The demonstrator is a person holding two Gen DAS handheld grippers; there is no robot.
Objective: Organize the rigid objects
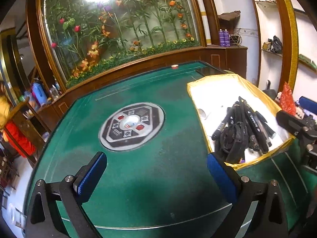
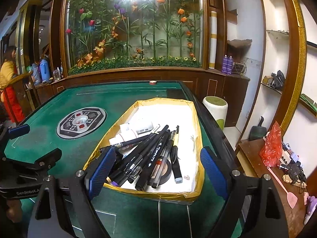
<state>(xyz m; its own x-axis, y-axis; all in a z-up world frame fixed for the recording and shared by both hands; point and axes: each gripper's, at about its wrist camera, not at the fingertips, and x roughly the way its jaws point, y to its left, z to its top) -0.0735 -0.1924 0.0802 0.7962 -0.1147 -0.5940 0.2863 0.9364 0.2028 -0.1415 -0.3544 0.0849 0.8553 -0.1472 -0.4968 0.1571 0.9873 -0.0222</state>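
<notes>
We are at a green felt table (image 1: pixel 148 91) with a round control panel (image 1: pixel 131 126) set into its middle. Behind it a large glass case of artificial flowers (image 1: pixel 118 25) fills the wall.

On the right part of the table sits a shallow box (image 2: pixel 195 195) with a gold-yellow rim and a white floor. The task's things lie inside it: a heap of black pens and markers (image 2: pixel 150 150), fanned out and overlapping, with their near ends towards the box's near edge. Among them lie a yellow-barrelled pen (image 2: pixel 176 136) and a roll of black tape (image 2: pixel 165 175), partly covered by the pens. Further back in the box are some small white containers (image 2: pixel 128 130).

Our right gripper (image 2: pixel 157 170) hangs over the near end of the box, its blue pads spread wide on either side of the heap, touching nothing. Its left pad is close to the pens' near ends.

Our left gripper (image 1: pixel 156 175) hovers over bare felt to the left of the box, jaws spread fully, with nothing between them.

At the table's far edge lies a small red and white object (image 1: pixel 174 66), too small to identify.
</notes>
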